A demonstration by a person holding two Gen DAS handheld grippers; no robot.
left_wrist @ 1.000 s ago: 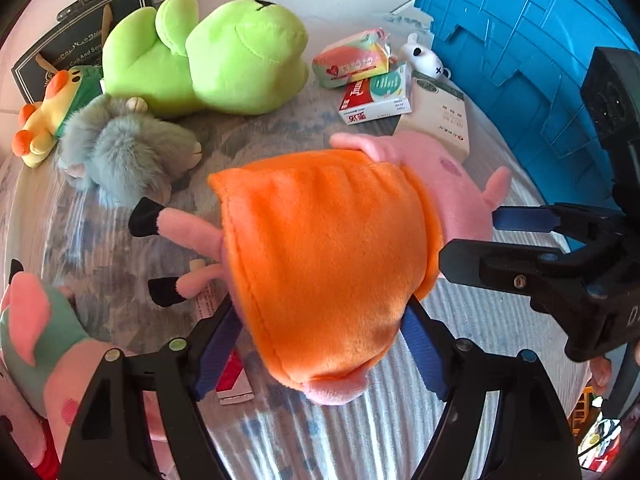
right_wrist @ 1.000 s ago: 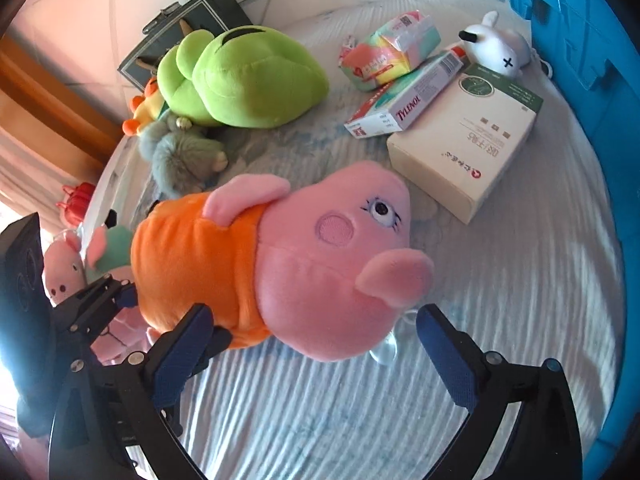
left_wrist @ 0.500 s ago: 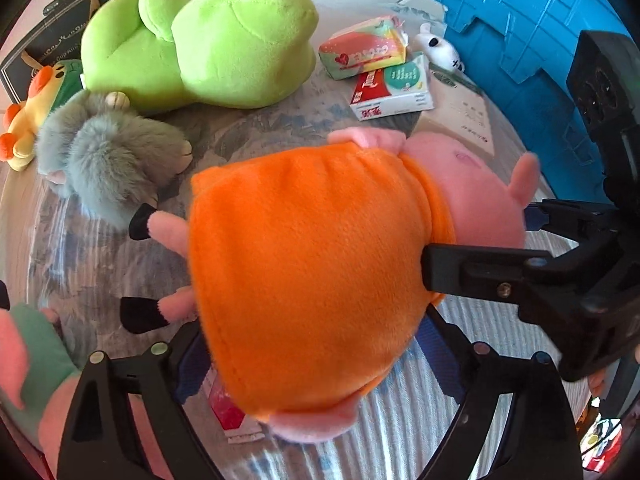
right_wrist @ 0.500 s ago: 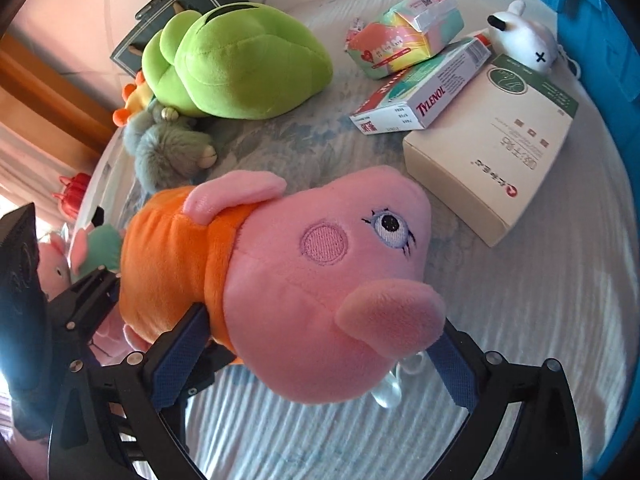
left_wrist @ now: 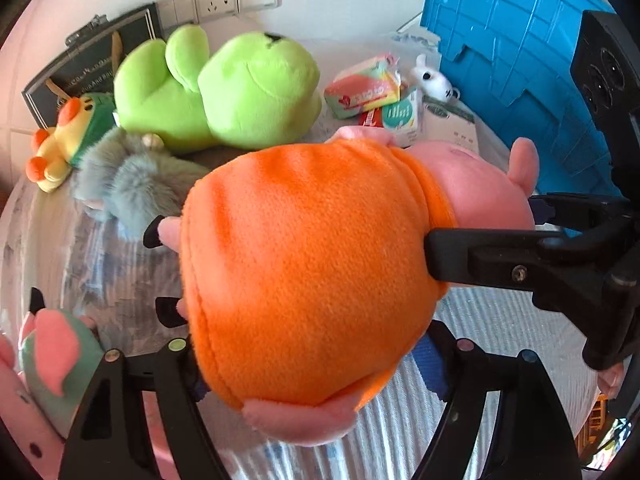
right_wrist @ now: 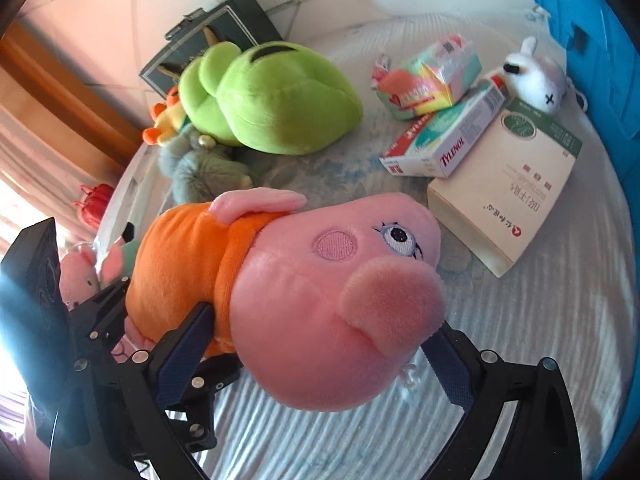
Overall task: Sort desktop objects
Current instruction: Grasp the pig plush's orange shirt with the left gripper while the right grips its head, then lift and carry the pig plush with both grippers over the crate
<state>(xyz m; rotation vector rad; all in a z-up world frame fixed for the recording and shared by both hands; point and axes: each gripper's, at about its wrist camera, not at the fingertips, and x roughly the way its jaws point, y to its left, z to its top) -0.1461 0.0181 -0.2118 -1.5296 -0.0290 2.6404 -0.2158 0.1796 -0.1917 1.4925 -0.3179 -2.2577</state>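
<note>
A pink pig plush in an orange dress (left_wrist: 312, 264) is held up above the table by both grippers. My left gripper (left_wrist: 316, 364) is shut on its orange body. My right gripper (right_wrist: 320, 344) is shut on its pink head (right_wrist: 332, 308); its black frame also shows in the left wrist view (left_wrist: 520, 264) at the right. The fingertips of both grippers are hidden behind the plush.
A green frog plush (right_wrist: 272, 108), a grey furry toy (left_wrist: 132, 184), a yellow duck (left_wrist: 60, 140), another pig plush (left_wrist: 52, 364), a Tylenol box (right_wrist: 444, 140), a cream box (right_wrist: 508, 188), a colourful pack (right_wrist: 432, 80) and a white bunny (right_wrist: 536, 76) lie on the table. A blue crate (left_wrist: 520, 60) stands at right.
Both grippers have closed in on the pig plush and lifted it off the table; it now fills more of both views.
</note>
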